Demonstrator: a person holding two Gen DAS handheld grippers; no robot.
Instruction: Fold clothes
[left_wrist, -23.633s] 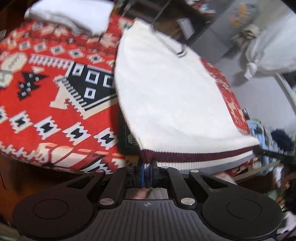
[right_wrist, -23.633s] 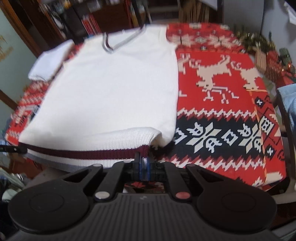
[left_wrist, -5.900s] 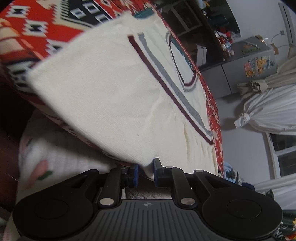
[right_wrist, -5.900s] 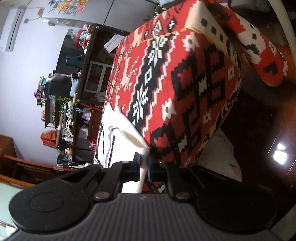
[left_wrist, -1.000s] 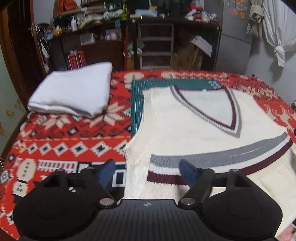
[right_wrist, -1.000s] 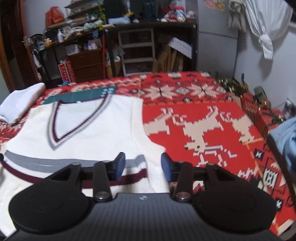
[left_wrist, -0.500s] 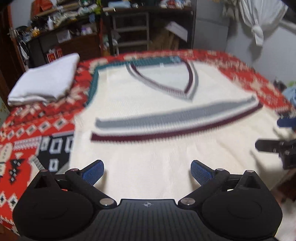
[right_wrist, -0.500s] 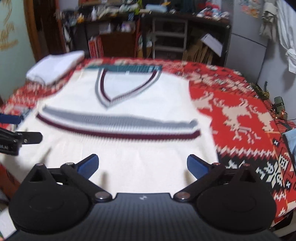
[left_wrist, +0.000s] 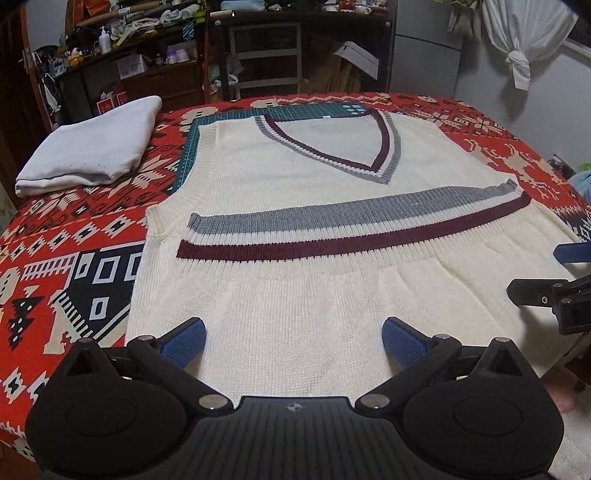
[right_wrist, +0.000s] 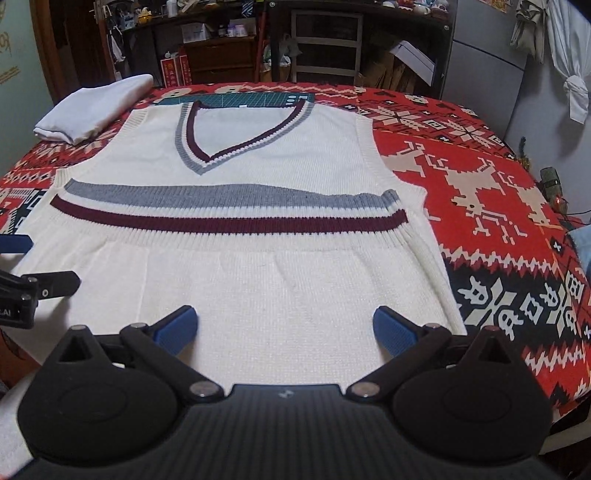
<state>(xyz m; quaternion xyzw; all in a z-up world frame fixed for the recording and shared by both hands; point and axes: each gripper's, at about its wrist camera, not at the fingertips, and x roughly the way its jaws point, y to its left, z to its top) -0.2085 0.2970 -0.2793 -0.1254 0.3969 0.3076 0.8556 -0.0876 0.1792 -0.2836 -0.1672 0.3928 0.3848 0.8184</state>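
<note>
- Both grippers have let go of the vest's striped hem since the earliest frames, where each was clamped on it; the hem has been carried up and laid across the chest.
- Cream knit vest (left_wrist: 332, 258) lies flat on the red patterned surface (left_wrist: 74, 236), filling the middle of both views, its V-neck toward the top of the frame.
- Its bottom part is folded up over the front, so the grey and maroon hem stripes (right_wrist: 229, 210) run across the middle, just below the V-neck point.
- Left gripper (left_wrist: 293, 341) sits at the bottom centre of its view, blue fingers (left_wrist: 184, 341) spread wide and holding nothing, above the near folded edge.
- Right gripper (right_wrist: 284, 330) is likewise spread wide and empty, low in its view; it also shows at the right edge of the left view.
- Green cutting mat (left_wrist: 295, 110) peeks out under the vest's shoulders at the upper centre.
- White folded garment (left_wrist: 92, 151) rests at the upper left, well apart from the vest.
- Judging from the layout, one lengthwise fold is done; side folds likely remain.
- Compared with half a second ago, the views are sharper and framed much the same.
</note>
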